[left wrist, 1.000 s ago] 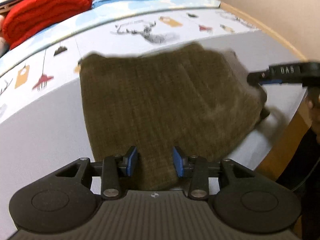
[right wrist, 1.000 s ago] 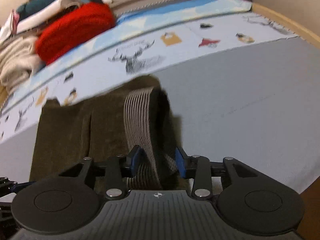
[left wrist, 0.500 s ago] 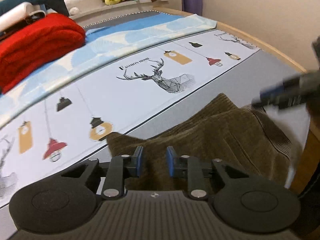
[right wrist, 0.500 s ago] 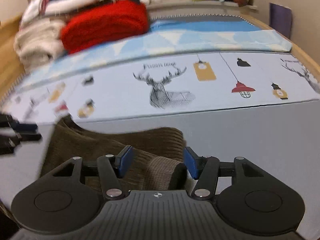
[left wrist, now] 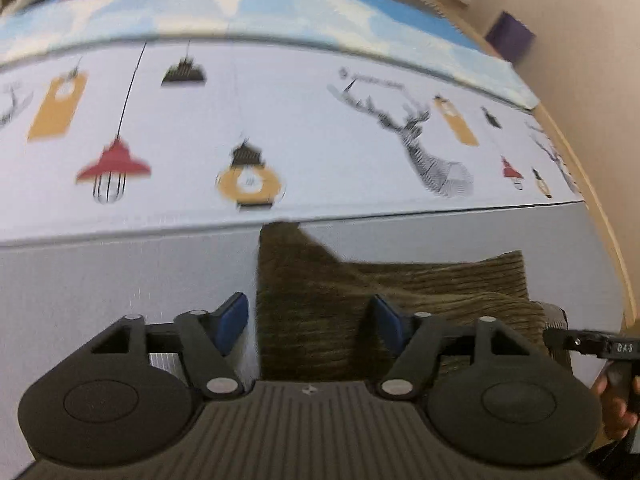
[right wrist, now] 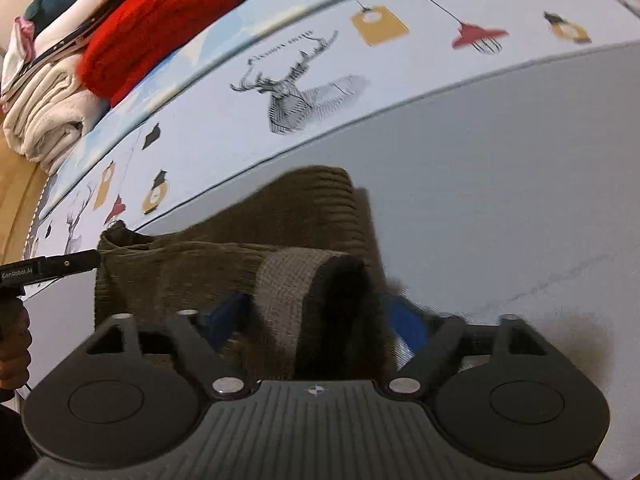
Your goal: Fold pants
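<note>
Here the bed [left wrist: 100, 264] carries everything: a grey band along its near edge, a printed strip of lamps and a deer beyond it, and at the far edge a stack of folded clothes [right wrist: 60, 92], where I count one red piece, one cream one and some others too mixed to number. The one pair of pants [left wrist: 400, 292], brown corduroy, lies in a thick folded bundle on the grey band by the near edge, toward the bed's right-hand corner, its far tip just reaching the printed strip.

I judge the fold to be at its last stage, the bundle laid down and being let go. My left gripper [left wrist: 310, 320] has its fingers spread, the bundle's left end between them, but neither blue pad presses the cloth that I can see. My right gripper [right wrist: 320, 320] also has fingers spread wide, and the ribbed waistband [right wrist: 292, 280] with its dark lining sits between them; whether they touch it I cannot tell, as the cloth hides them.

Next I would back both grippers straight off without dragging cloth, then press the top flat if it springs up.
</note>
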{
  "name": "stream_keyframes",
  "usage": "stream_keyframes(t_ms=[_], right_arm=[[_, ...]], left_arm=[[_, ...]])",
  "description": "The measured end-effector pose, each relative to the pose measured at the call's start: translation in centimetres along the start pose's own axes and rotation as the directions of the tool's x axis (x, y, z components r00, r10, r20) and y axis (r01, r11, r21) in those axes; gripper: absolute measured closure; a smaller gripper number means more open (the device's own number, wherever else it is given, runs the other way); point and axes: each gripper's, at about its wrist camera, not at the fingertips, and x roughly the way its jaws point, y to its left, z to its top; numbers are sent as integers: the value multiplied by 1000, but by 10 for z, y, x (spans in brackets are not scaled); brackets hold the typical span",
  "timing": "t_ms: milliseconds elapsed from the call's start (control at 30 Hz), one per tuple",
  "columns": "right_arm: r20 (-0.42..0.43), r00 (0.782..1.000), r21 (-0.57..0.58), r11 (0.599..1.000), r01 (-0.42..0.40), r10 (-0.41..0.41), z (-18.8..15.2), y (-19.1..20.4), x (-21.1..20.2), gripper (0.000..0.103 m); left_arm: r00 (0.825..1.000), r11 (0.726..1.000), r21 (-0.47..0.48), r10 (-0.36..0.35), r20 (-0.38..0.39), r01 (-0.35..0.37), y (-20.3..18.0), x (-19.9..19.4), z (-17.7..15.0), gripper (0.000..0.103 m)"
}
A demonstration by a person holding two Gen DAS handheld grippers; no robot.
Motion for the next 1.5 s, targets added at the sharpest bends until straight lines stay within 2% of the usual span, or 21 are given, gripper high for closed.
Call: stream_keyframes(t_ms=[67, 200, 433, 700, 833, 933, 967, 1000, 1067, 1100, 1133, 1200, 1267, 1367, 1400, 1467, 1500], right_arm=[[-20, 999, 39, 998, -40, 41, 1, -10, 4, 10], [-39, 995, 81, 992, -93, 97, 1, -20, 9, 8], [-66, 987, 73, 988, -139, 143, 2, -13, 19, 6], [-111, 990, -20, 995, -95, 92, 0, 2, 33, 1], [-101, 994, -66, 996, -52, 45, 1, 13, 36, 7], [-91, 996, -84, 996, -30, 22, 3, 20, 37, 16], [-86, 996, -92, 995, -28, 20, 3, 22, 36, 18], [-78, 997, -104, 994, -26, 18, 3, 24, 35, 23], [-57, 998, -126, 992, -27, 20, 4, 28, 32, 31], [-35, 999, -137, 990, -32, 27, 6, 31, 29, 38], [-13, 999, -142, 989, -51, 49, 9, 34, 26, 41], [39, 993, -158, 982, -108, 115, 15, 47, 19, 43], [80, 982, -180, 972, -152, 169, 22, 62, 16, 44], [150, 961, -223, 955, -196, 232, 37, 94, 17, 44], [174, 955, -226, 954, -198, 239, 42, 103, 19, 43], [219, 951, -209, 963, -170, 216, 55, 122, 29, 37], [244, 954, -202, 971, -126, 175, 59, 129, 35, 30]], left_arm=[[999, 999, -36, -16, -36, 14, 5, 8, 0, 23], [997, 999, -50, -15, -73, 12, 6, 20, -1, 19], [992, 999, -45, -20, -125, 14, -2, 40, -9, 15], [989, 999, -44, -31, -147, 25, -4, 51, -10, 14], [989, 1000, -17, -26, -148, 24, -7, 53, -10, 14], [991, 1000, 12, -26, -134, 28, -10, 49, -10, 27], [992, 999, 24, -21, -126, 25, -11, 46, -9, 38], [993, 999, 31, -17, -117, 21, -12, 42, -8, 49], [996, 999, 48, -15, -83, 19, -12, 30, -5, 59], [999, 998, 56, -8, -54, 11, -12, 22, -3, 61], [1000, 998, 58, -1, -23, 2, -11, 15, 1, 62], [998, 998, 64, 16, 56, -20, -4, -4, 11, 63], [990, 996, 75, 43, 137, -54, 2, -22, 20, 63], [958, 988, 102, 85, 274, -117, 13, -49, 32, 59], [947, 988, 89, 94, 309, -127, 20, -55, 35, 51], [922, 986, 26, 145, 360, -166, 34, -64, 42, 37], [902, 979, -22, 196, 386, -204, 42, -69, 43, 37]])
